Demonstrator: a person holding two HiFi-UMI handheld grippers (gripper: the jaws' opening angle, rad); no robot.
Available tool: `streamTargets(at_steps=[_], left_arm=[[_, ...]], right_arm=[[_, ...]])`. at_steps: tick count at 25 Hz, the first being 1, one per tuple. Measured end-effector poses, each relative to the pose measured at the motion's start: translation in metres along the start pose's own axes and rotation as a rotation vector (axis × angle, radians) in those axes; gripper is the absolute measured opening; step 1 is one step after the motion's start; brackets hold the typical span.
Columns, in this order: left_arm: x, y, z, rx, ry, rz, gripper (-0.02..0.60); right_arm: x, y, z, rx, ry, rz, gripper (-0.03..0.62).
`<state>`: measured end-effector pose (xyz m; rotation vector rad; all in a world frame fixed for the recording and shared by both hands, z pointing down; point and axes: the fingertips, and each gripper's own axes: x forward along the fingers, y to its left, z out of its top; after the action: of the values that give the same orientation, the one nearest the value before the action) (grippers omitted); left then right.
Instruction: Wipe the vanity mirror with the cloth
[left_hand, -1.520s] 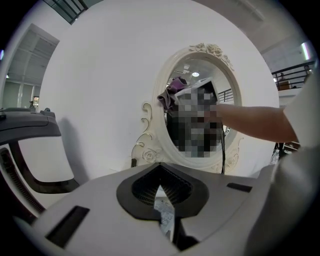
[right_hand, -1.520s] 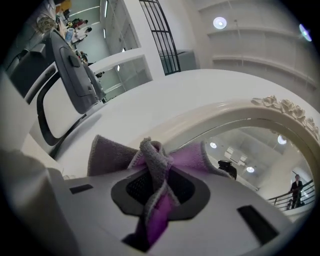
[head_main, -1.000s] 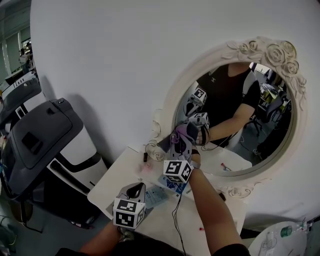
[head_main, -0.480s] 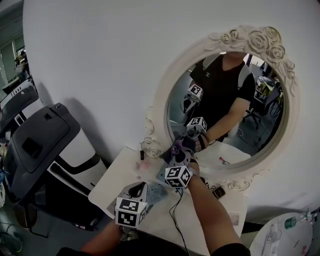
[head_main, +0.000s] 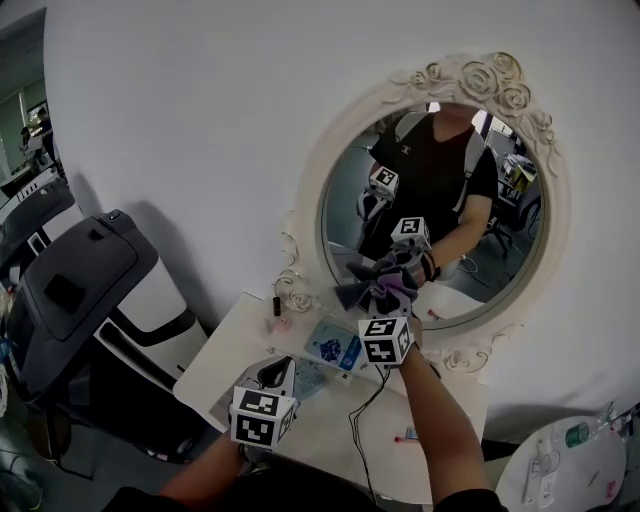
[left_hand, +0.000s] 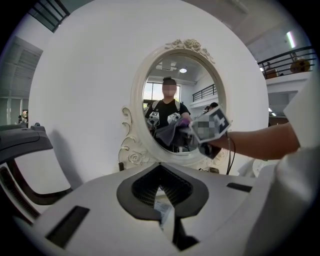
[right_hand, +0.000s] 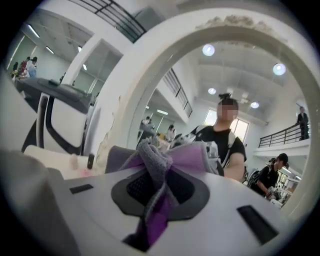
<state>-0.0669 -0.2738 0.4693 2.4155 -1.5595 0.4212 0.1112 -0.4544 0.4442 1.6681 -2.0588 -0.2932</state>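
The oval vanity mirror (head_main: 480, 200) in its ornate white frame hangs on the wall above a white table (head_main: 440, 440). My right gripper (head_main: 388, 305) is shut on a purple and grey cloth (head_main: 378, 285) that presses against the lower left of the glass. In the right gripper view the cloth (right_hand: 155, 160) bunches between the jaws of that gripper (right_hand: 157, 200). My left gripper (head_main: 272, 382) rests low over the table's left part. Its jaws (left_hand: 162, 200) are closed, with a thin pale packet (left_hand: 164, 215) pinched between them. From there the mirror (left_hand: 170, 100) and cloth (left_hand: 167, 135) show ahead.
A blue packet (head_main: 338, 347) and a small dark bottle (head_main: 275, 305) lie on the table below the frame. A black cable (head_main: 365, 420) trails across the tabletop. A grey and white machine (head_main: 80, 290) stands at the left. A round white stand (head_main: 570, 470) is at the lower right.
My right gripper has carried the cloth rightward and a little up along the lower part of the glass. The left gripper has stayed in place.
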Motion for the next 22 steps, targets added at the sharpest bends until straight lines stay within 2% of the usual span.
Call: streamTargets(at_steps=[5, 7, 9, 12, 15, 19, 22], left_arm=[[0.002, -0.018, 0.006, 0.040, -0.013, -0.035, -0.002], [0.003, -0.023, 0.007, 0.050, -0.015, -0.042, -0.001], [0.004, -0.025, 0.007, 0.051, -0.016, -0.046, -0.001], [0.005, -0.026, 0.007, 0.054, -0.019, -0.050, -0.002], [0.005, -0.024, 0.007, 0.047, -0.023, -0.045, -0.002], [0.005, -0.017, 0.002, 0.029, -0.015, -0.031, -0.001], [0.006, -0.010, -0.004, 0.017, 0.003, -0.018, -0.001]], right_arm=[[-0.083, -0.113, 0.148, 0.075, -0.379, -0.180, 0.049], [-0.120, -0.163, 0.196, 0.085, -0.491, -0.265, 0.049], [-0.147, -0.208, 0.232, 0.104, -0.556, -0.337, 0.049], [-0.161, -0.260, 0.259, 0.142, -0.561, -0.409, 0.049], [-0.151, -0.283, 0.268, 0.171, -0.536, -0.432, 0.049], [-0.145, -0.281, 0.274, 0.152, -0.606, -0.484, 0.049], [-0.138, -0.266, 0.280, 0.109, -0.630, -0.488, 0.049]])
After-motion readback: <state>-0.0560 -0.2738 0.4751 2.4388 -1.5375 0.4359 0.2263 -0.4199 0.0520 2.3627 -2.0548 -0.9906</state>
